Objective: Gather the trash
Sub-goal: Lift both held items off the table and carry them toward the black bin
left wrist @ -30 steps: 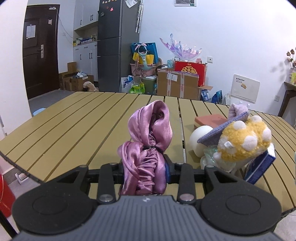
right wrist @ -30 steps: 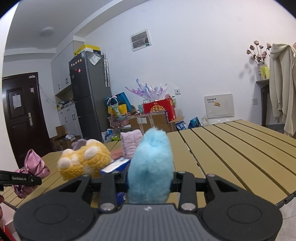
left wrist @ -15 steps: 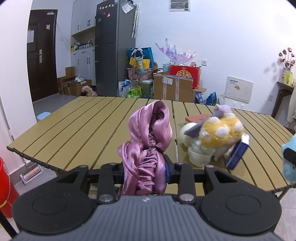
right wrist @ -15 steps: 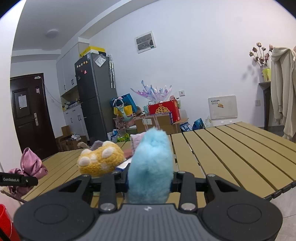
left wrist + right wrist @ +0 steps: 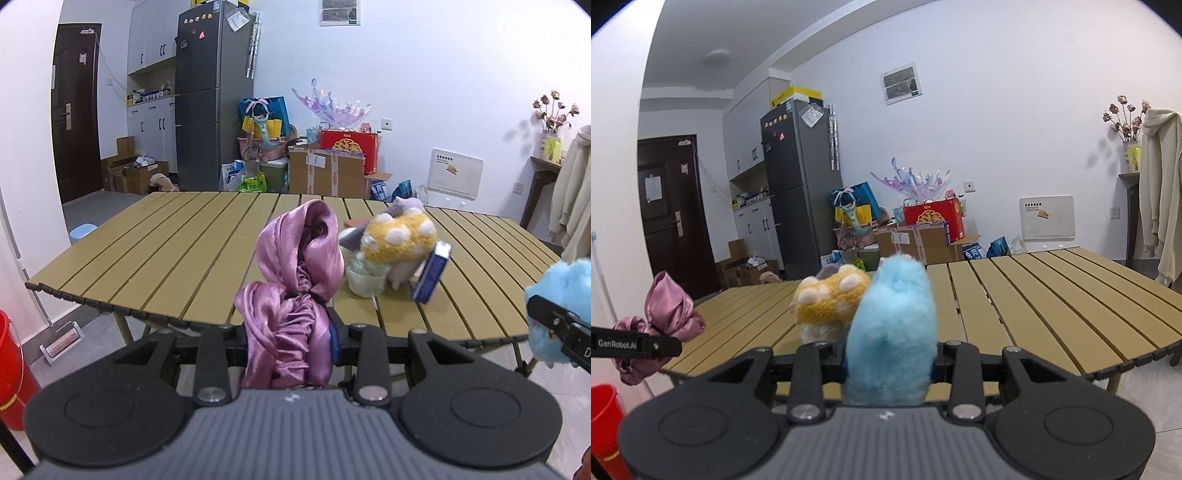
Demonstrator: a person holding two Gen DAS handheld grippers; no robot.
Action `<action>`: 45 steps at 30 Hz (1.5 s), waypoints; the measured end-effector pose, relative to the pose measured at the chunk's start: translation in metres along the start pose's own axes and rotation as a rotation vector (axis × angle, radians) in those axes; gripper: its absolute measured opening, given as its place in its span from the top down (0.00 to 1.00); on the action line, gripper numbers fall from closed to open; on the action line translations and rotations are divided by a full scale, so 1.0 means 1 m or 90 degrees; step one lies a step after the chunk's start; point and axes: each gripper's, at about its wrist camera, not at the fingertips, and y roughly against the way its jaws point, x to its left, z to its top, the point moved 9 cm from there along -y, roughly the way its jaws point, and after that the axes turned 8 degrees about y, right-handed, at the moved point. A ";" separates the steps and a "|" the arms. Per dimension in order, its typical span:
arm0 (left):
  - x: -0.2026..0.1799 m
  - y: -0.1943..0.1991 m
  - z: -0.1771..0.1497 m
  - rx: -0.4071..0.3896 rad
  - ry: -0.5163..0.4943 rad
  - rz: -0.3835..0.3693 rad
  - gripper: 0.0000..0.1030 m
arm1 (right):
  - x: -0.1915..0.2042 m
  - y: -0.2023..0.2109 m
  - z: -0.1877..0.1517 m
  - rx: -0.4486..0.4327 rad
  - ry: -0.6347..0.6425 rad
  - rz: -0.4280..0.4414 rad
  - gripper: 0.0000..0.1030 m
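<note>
My left gripper point(image 5: 291, 339) is shut on a pink satin scrunchie point(image 5: 295, 280), held in the air in front of the table's near edge. It also shows at the left of the right wrist view point(image 5: 661, 321). My right gripper point(image 5: 890, 365) is shut on a fluffy blue item point(image 5: 892, 332), which shows at the right edge of the left wrist view point(image 5: 557, 295). On the slatted table point(image 5: 166, 254) stands a pile: a yellow plush point(image 5: 399, 236), a clear cup point(image 5: 365, 278) and a blue box point(image 5: 432, 273).
A red bucket point(image 5: 11, 373) stands on the floor at the lower left, also seen in the right wrist view point(image 5: 604, 424). Behind the table are a fridge point(image 5: 214, 96), cardboard boxes point(image 5: 325, 173) and bags. A coat point(image 5: 1160, 192) hangs at the right.
Both grippers have pulled back from the table with their items still held. The table and pile now look farther away, and the red bucket has come into view.
</note>
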 end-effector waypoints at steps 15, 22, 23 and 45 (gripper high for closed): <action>0.009 0.061 -0.050 0.026 -0.023 -0.021 0.66 | 0.037 0.074 -0.027 0.054 0.035 0.038 0.67; 0.017 0.080 -0.078 0.046 -0.033 -0.024 0.66 | 0.050 0.101 -0.051 0.091 0.046 0.045 0.67; 0.018 0.081 -0.081 0.049 -0.034 -0.024 0.66 | 0.052 0.105 -0.054 0.098 0.048 0.046 0.67; 0.036 0.083 -0.183 0.160 -0.049 -0.018 0.66 | 0.066 0.134 -0.133 0.231 0.063 0.056 0.67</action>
